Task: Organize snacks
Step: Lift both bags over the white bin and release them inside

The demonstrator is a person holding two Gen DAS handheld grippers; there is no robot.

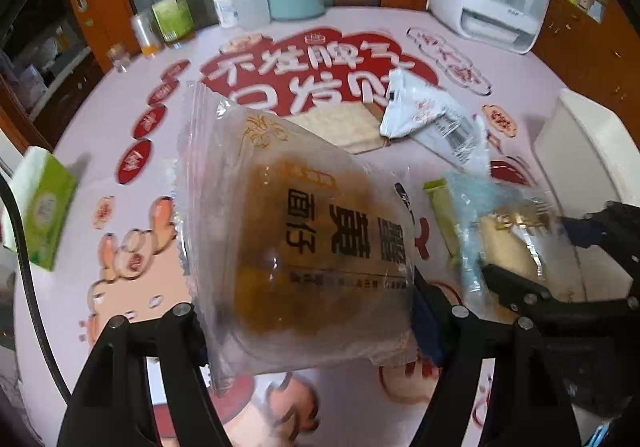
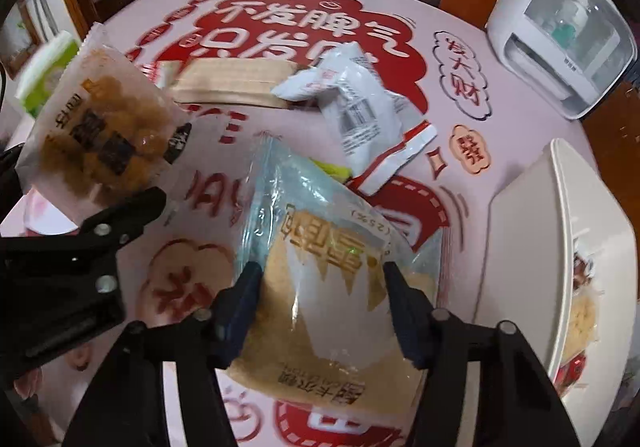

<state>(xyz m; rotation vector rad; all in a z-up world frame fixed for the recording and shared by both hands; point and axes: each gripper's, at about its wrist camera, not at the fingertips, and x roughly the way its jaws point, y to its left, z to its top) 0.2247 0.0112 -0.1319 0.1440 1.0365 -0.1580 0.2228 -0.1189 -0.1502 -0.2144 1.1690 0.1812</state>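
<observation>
each gripper holds a snack packet above the pink printed counter (image 2: 500, 95)

the left gripper (image 1: 308, 331) has its fingers clamped on a clear plastic packet of golden-brown clustered snack (image 1: 312, 239) with dark lettering, lifted and tilted; the right gripper (image 2: 320, 311) pinches a clear, blue-tinted packet holding a pale tan slab (image 2: 320, 307), gold lettering on its front. beyond them a crumpled white wrapper with red trim (image 2: 360, 115) rests partly on a flat beige packet (image 2: 236, 83) on the counter; a white rectangular tray (image 2: 568, 247) sits at the right
</observation>
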